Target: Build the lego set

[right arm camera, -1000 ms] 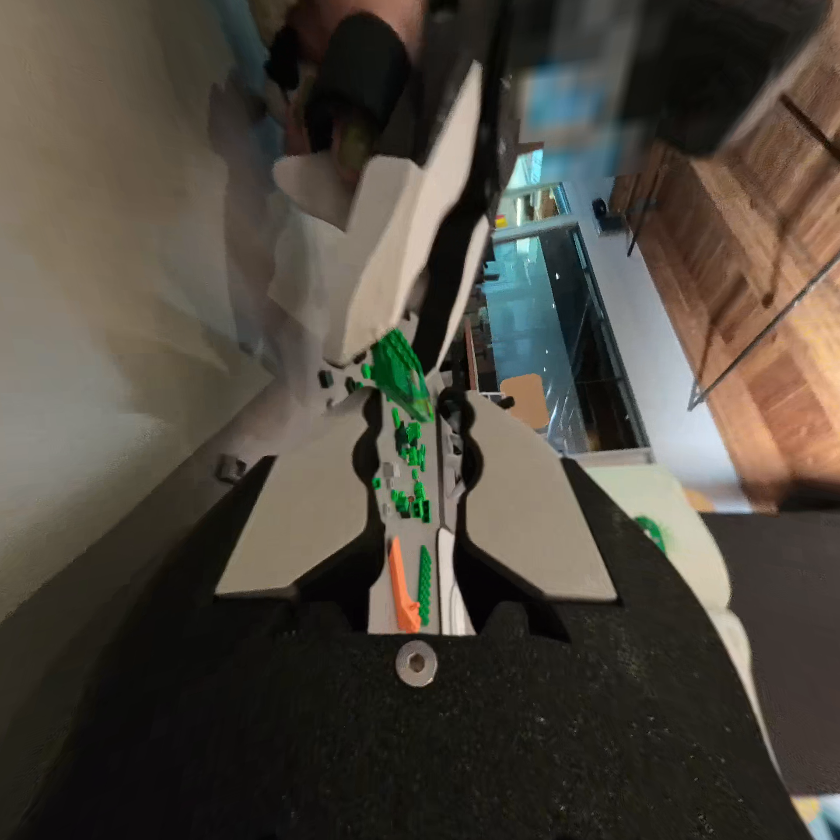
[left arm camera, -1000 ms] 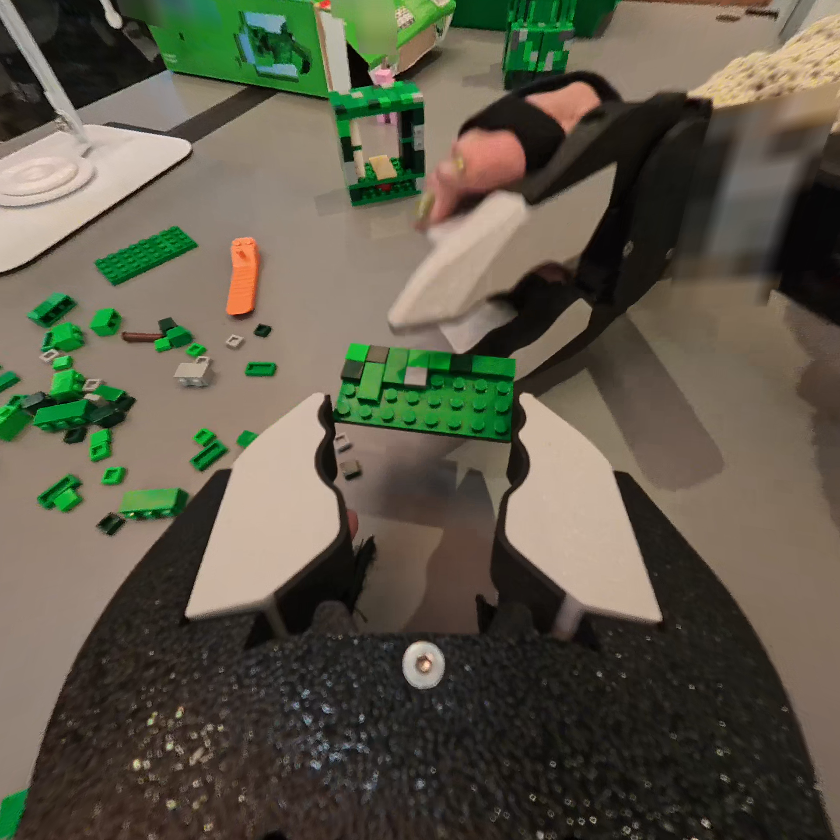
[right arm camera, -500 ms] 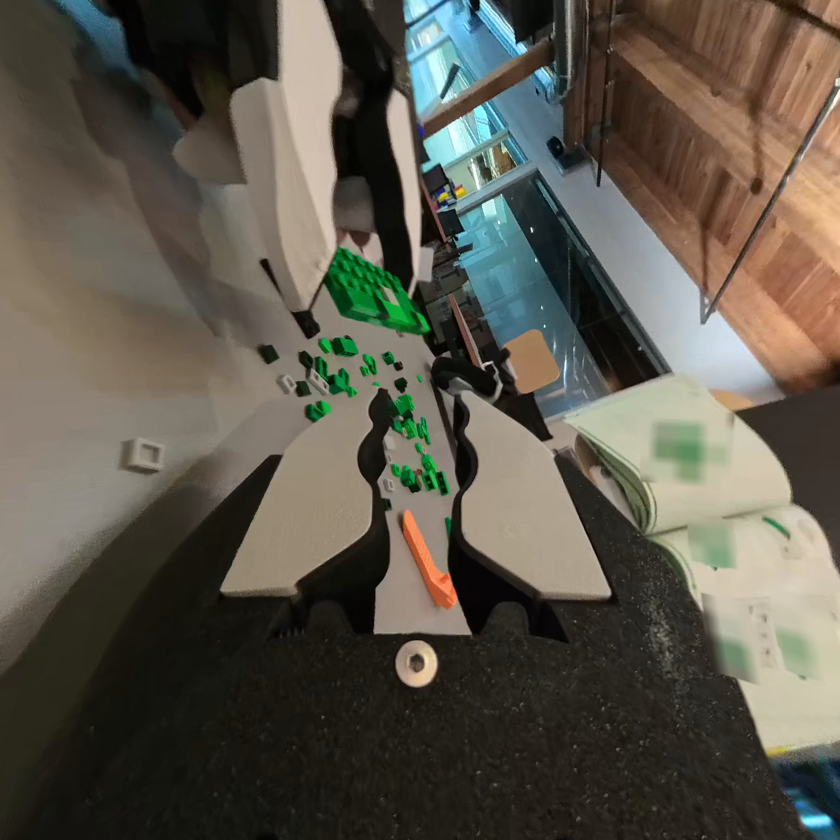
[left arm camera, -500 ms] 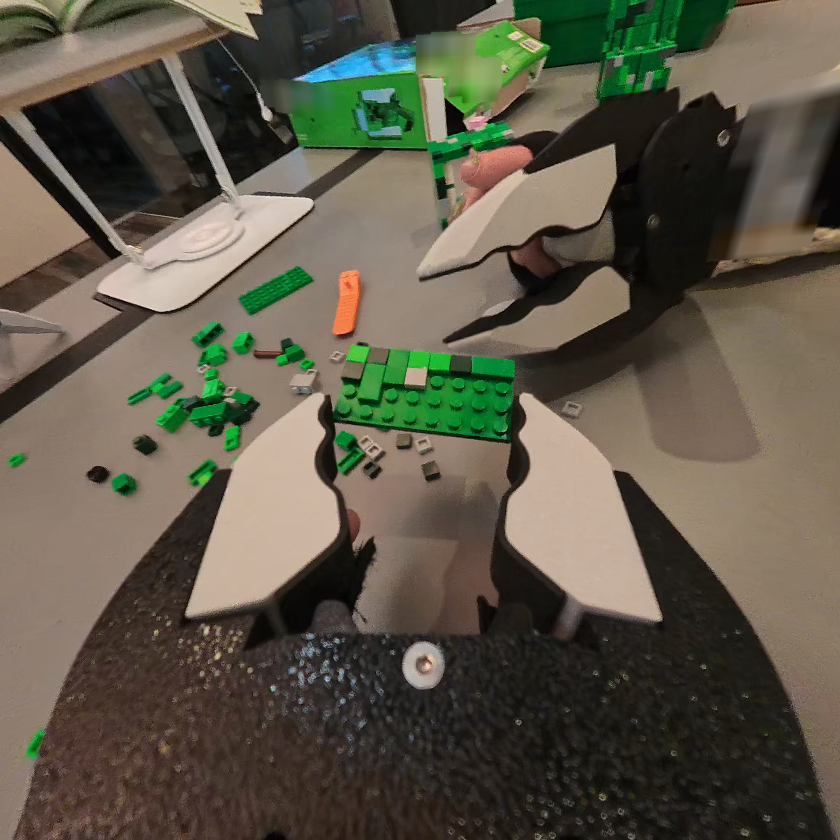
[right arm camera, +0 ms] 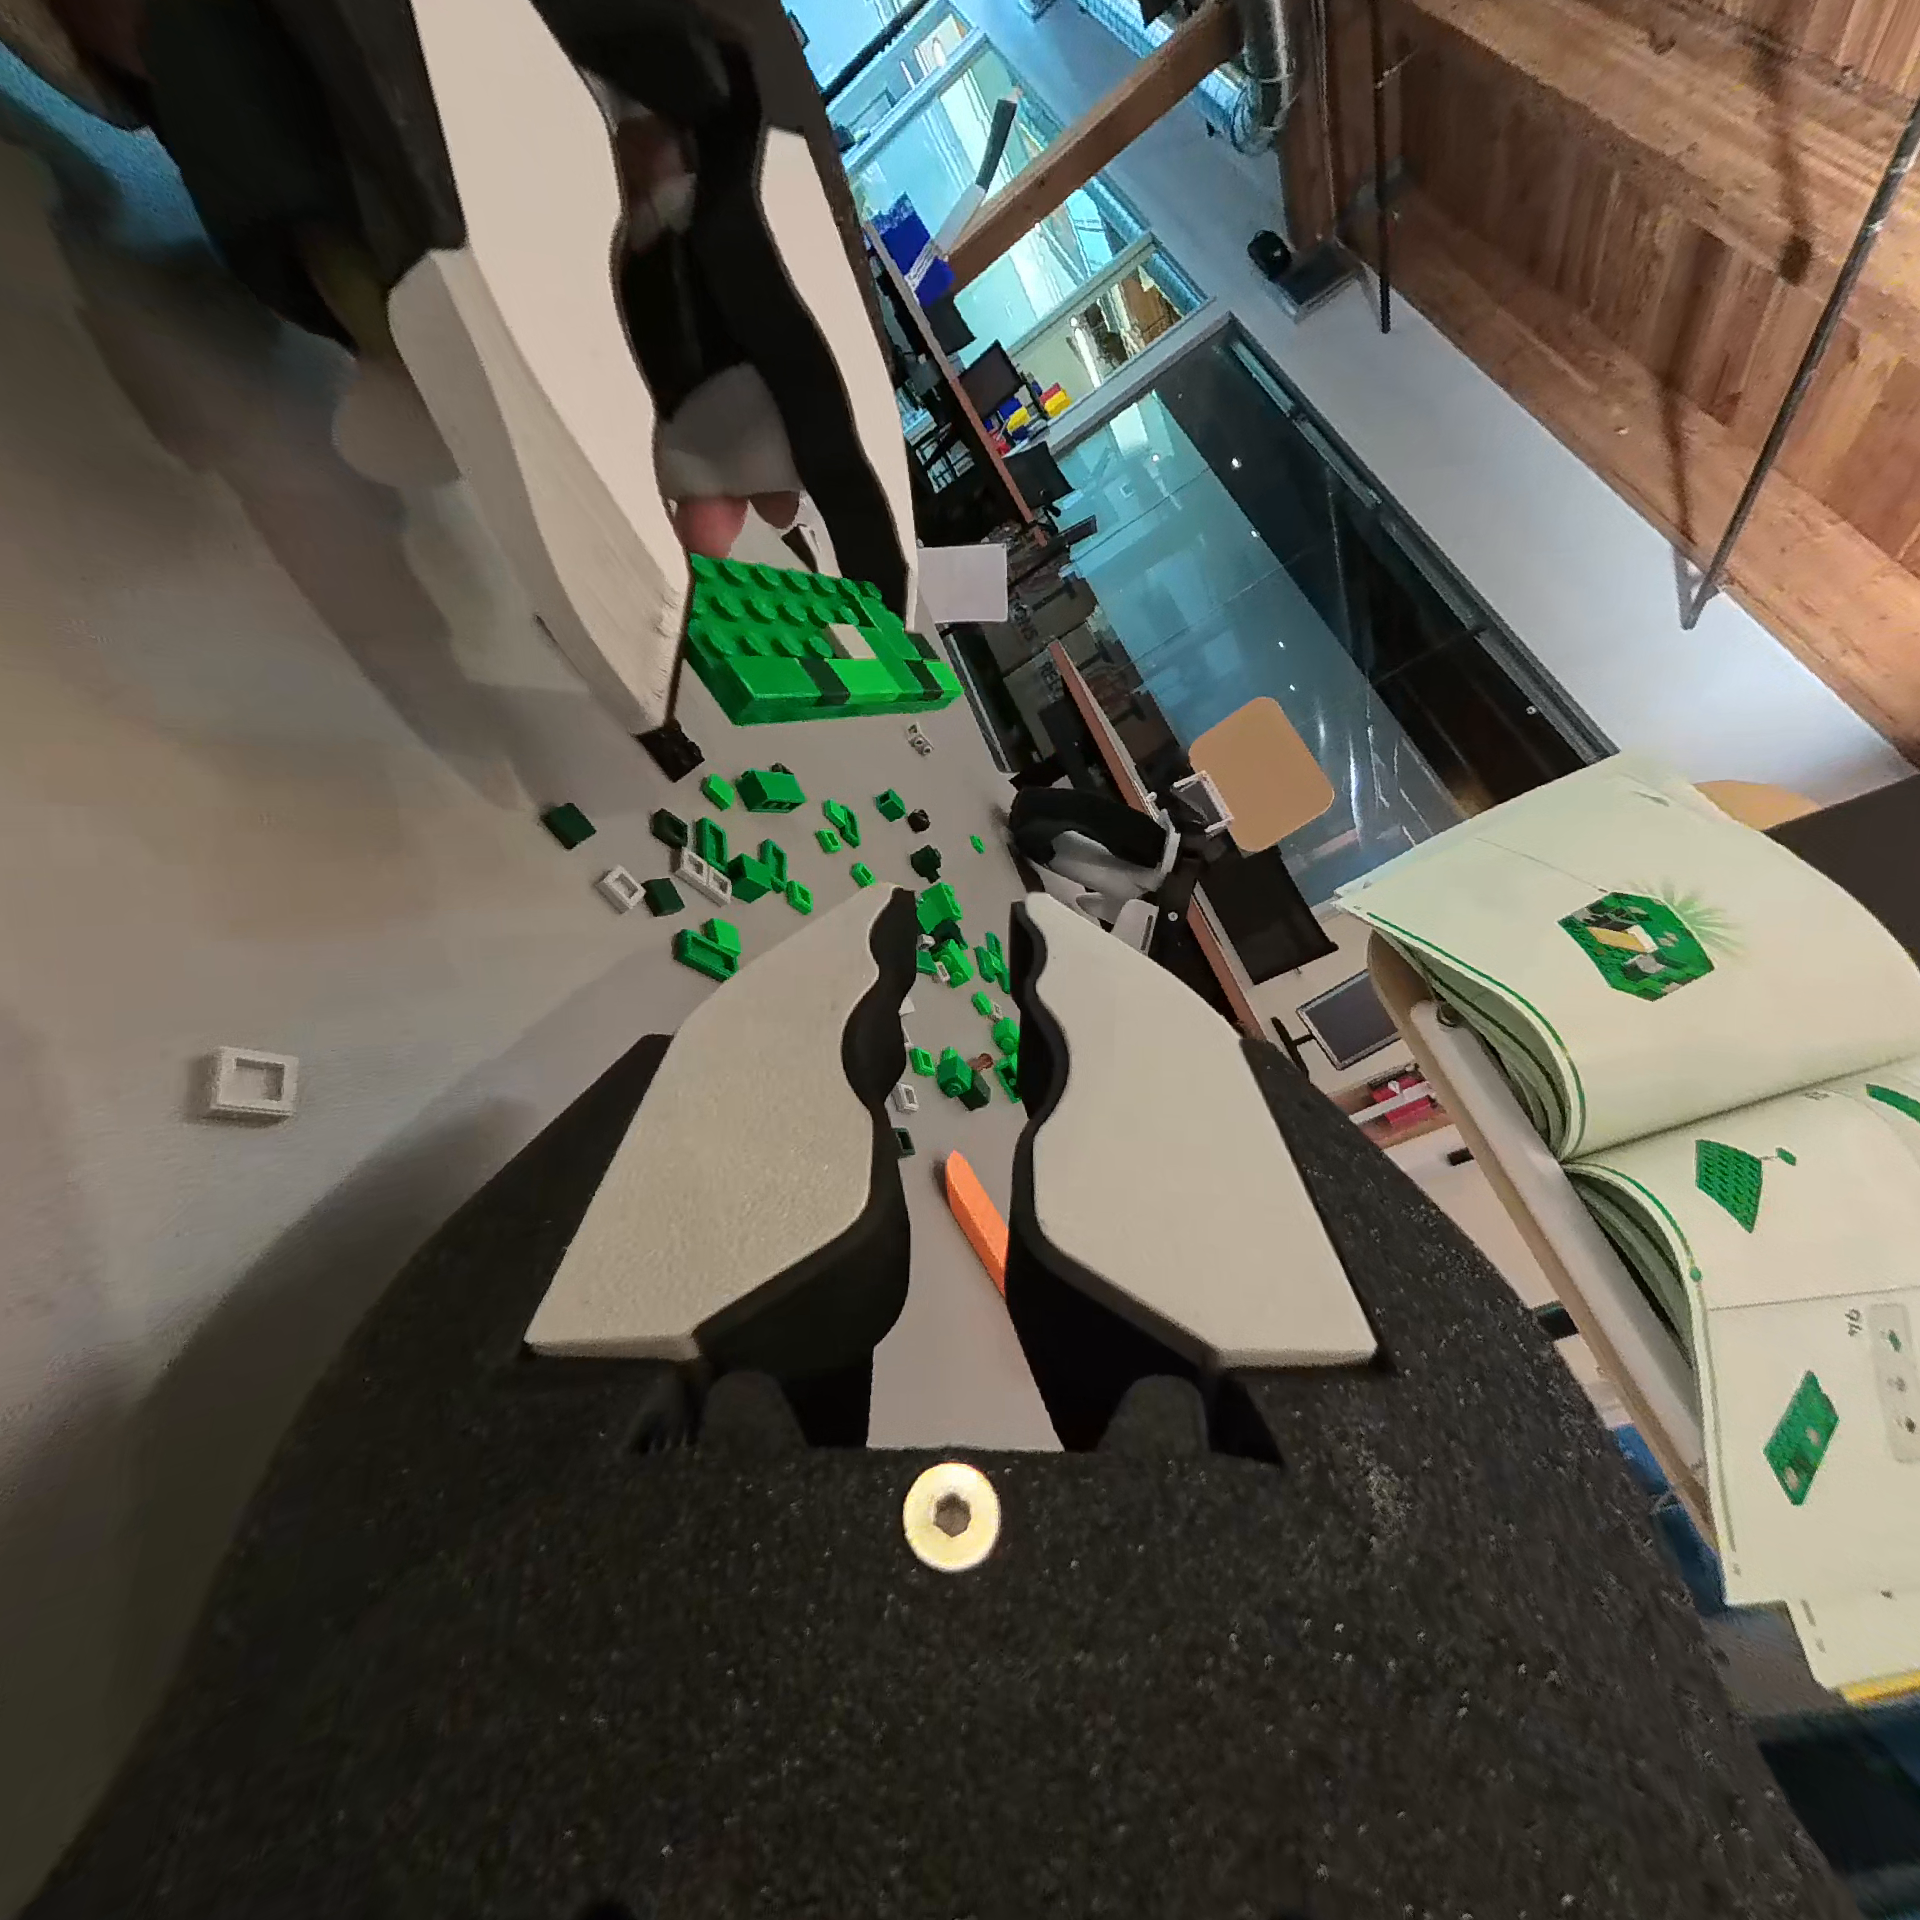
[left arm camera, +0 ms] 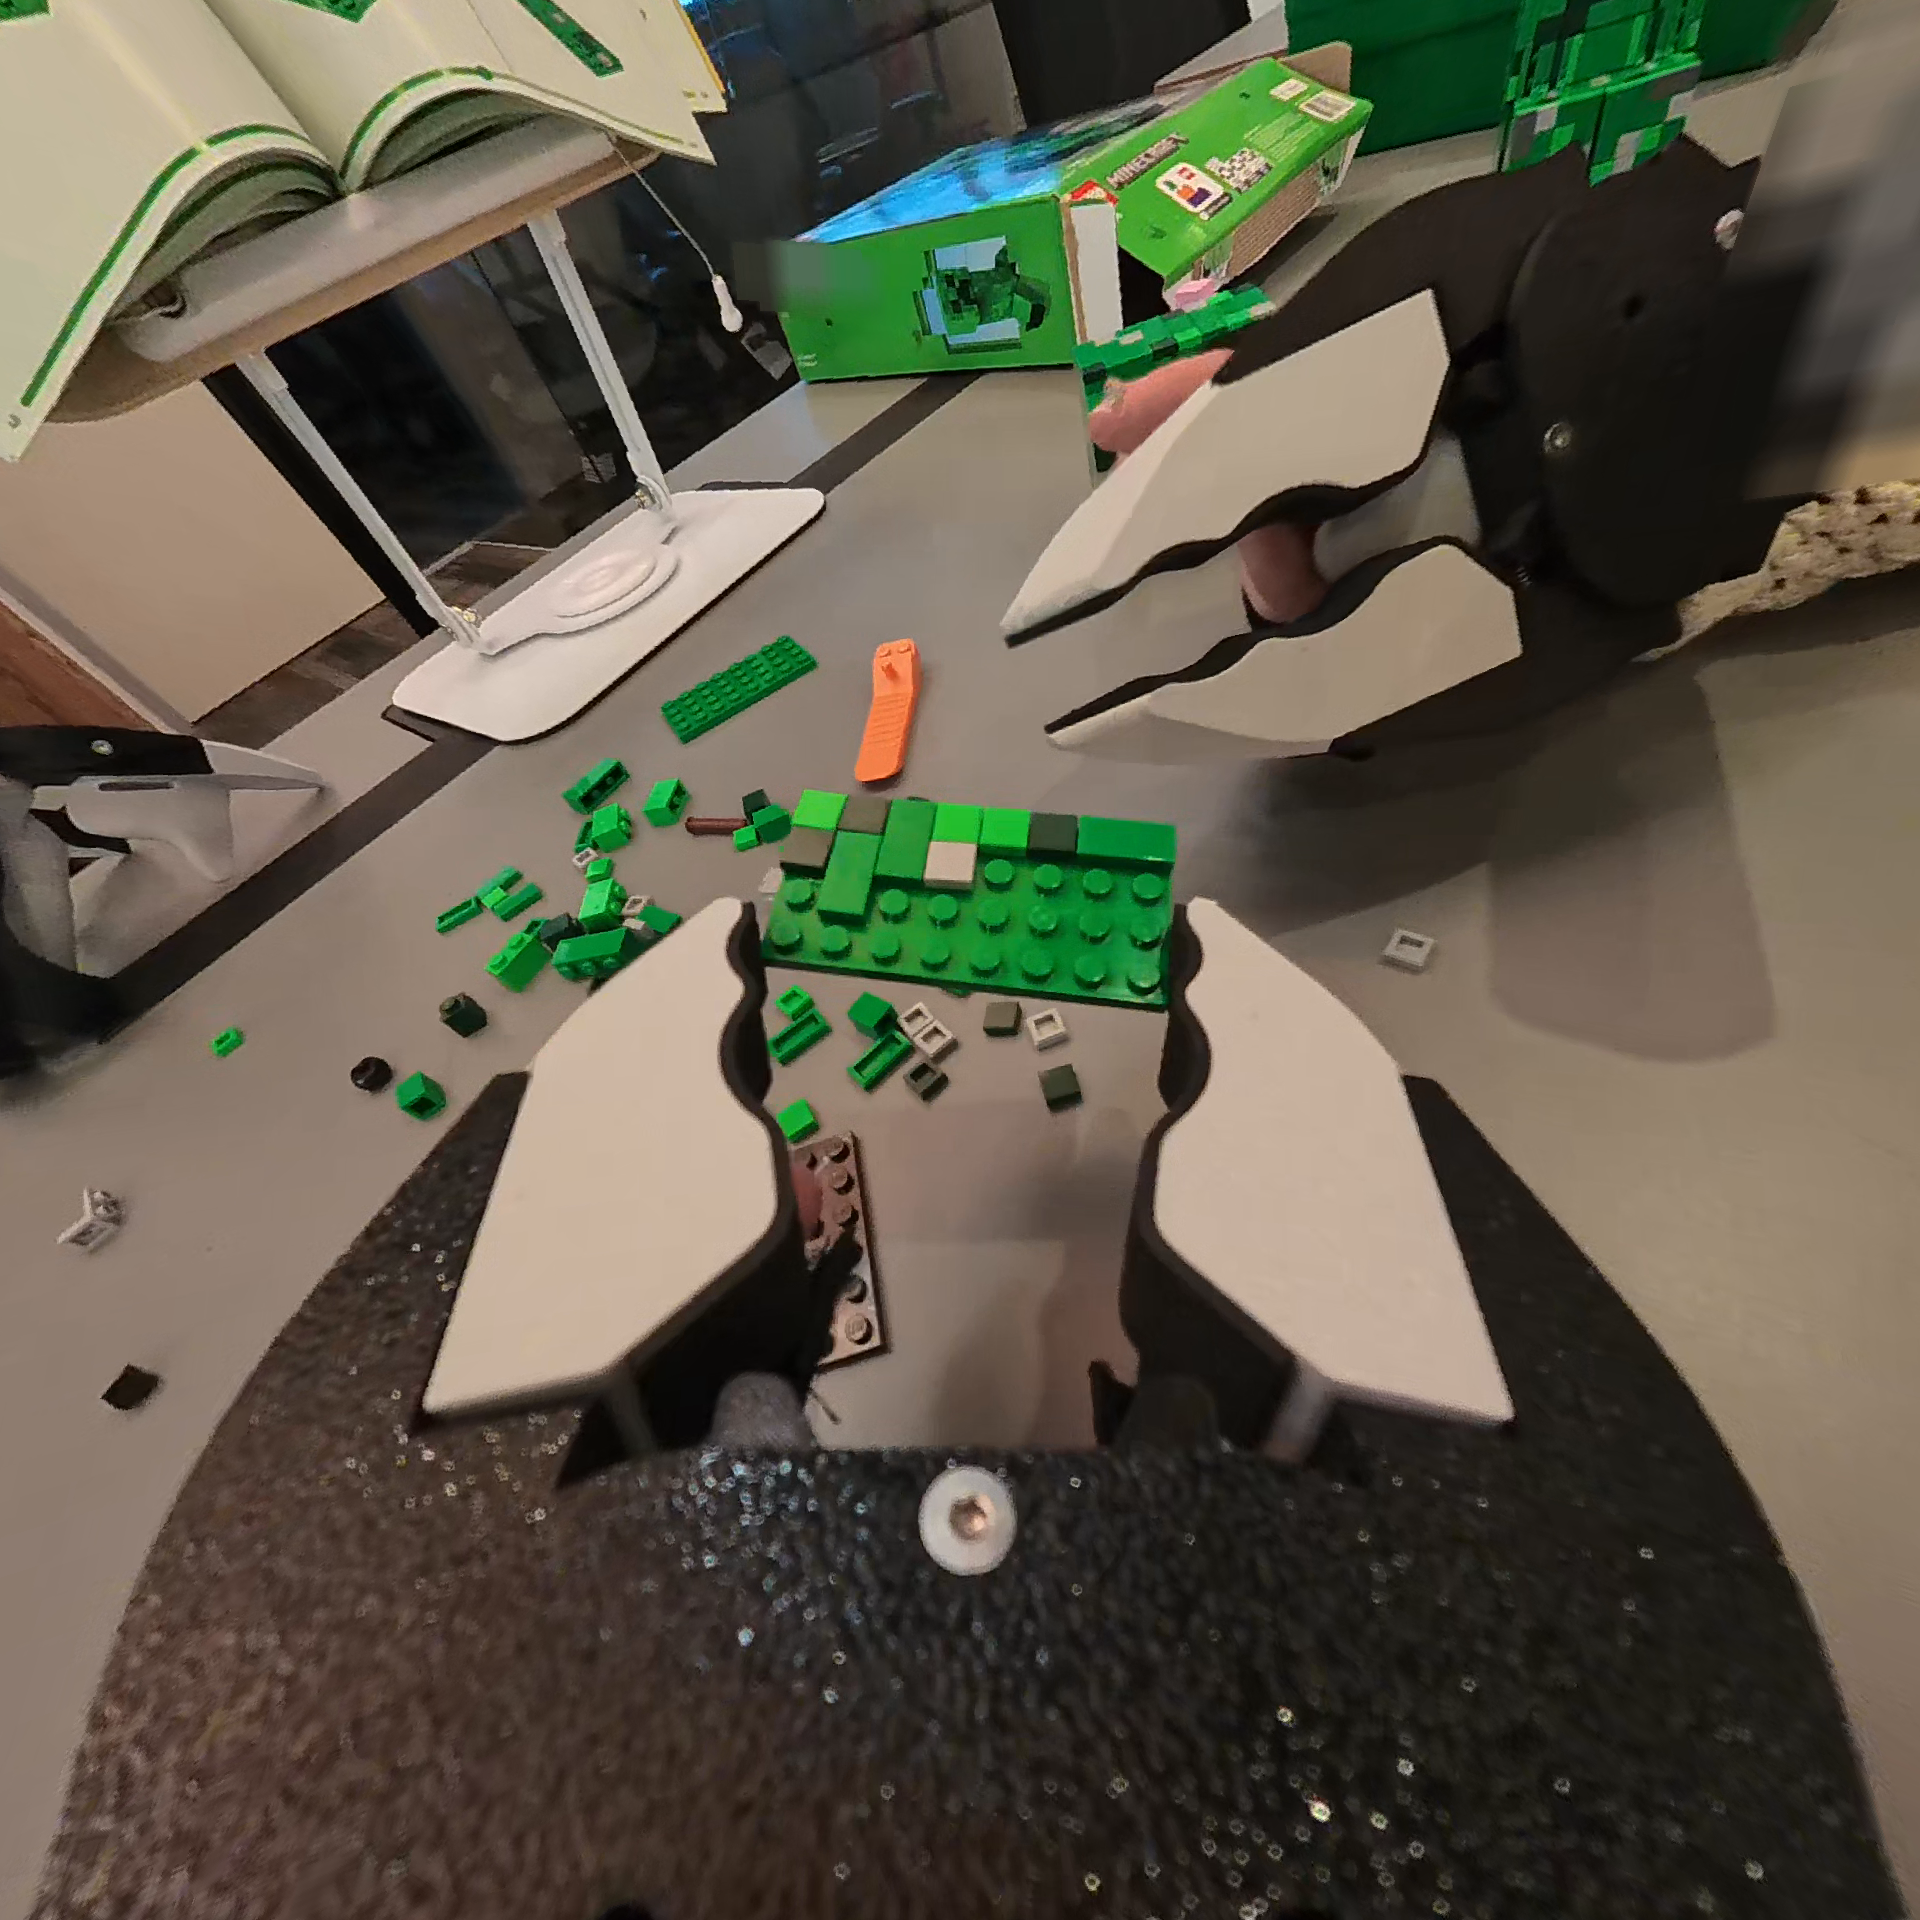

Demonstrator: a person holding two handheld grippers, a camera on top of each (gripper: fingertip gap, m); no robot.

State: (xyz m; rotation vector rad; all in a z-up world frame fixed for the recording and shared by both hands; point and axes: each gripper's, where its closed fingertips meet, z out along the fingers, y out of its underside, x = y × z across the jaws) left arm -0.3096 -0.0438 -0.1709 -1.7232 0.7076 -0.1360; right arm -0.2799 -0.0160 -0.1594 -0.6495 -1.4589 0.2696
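Holding the green plate (left arm camera: pixel 971 940) by its two short ends, my left tongs (left arm camera: pixel 966 935) pinch it between the finger tips and keep it raised above the counter (left arm camera: pixel 1558 1143), studs up. One row of flat tiles in greens, greys and one pale square runs along the plate's far long edge; the nearer rows are bare studs. Judged from its thin, stiff section, the plate is light and will not flex, but its smooth ends give the pads little purchase, so downward pressure on a new tile could pivot it; a grip across the short ends, as now, leaves the whole studded face free.

My right tongs (right arm camera: pixel 961 914) hang empty, rolled on their side, fingers parted by a narrow gap, near the plate and apart from it. Beneath lie loose pieces (left arm camera: pixel 582 925), mostly small green bricks with a few pale and dark tiles (left arm camera: pixel 930 1034) under the plate. These tiles are tiny and slick; I judge they are best taken by their side edges. An orange brick separator (left arm camera: pixel 888 712) and a long green plate (left arm camera: pixel 738 688) lie farther off, before a white stand (left arm camera: pixel 613 613) carrying the open instruction book (right arm camera: pixel 1714 1091). A green box (left arm camera: pixel 1039 270) stands at the counter's far end.
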